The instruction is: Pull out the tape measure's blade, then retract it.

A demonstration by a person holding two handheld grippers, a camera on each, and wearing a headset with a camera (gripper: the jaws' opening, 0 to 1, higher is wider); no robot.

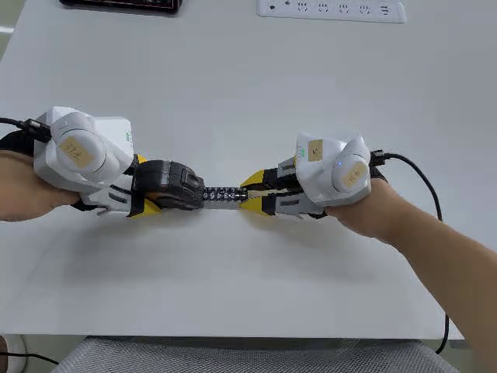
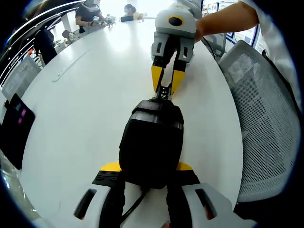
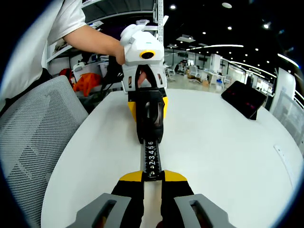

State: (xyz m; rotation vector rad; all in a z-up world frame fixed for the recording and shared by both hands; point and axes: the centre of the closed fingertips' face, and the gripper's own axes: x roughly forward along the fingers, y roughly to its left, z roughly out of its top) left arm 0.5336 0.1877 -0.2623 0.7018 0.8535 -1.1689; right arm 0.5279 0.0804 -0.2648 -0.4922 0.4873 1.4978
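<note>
Black tape measure (image 1: 169, 185) clamped between yellow-tipped fingers of left gripper (image 1: 147, 186). Case lying sideways, low over white table (image 1: 233, 78); resting on it or just above, cannot tell. Gripped across the back half of the case, mouth pointing at right gripper (image 1: 250, 195). Short stretch of blade (image 1: 225, 196) out, dark with pale digits, running straight from case mouth to right gripper. Blade end pinched by right fingers, closed narrow on it, yellow tips nearly meeting. Grippers facing each other tip to tip, near, joined by that bit of blade.

From left gripper view: bulky case wedged between own two jaws, blade disappearing into the other gripper's yellow tips straight ahead.

From right gripper view: blade flat and centred between own jaws, digits legible, 3 4 5 6 among them; case upright on edge at the far end, held by the white-bodied left gripper with a hand behind it.

One hand (image 1: 373, 208) wrapped on right gripper, forearm leading off lower right. Black cable (image 1: 423, 186) trailing from right gripper past table edge. White power strip (image 1: 332, 9) and dark flat device (image 1: 120, 5) at far side of table, well apart from the work. Grey mesh chair (image 1: 233, 357) at near edge.
</note>
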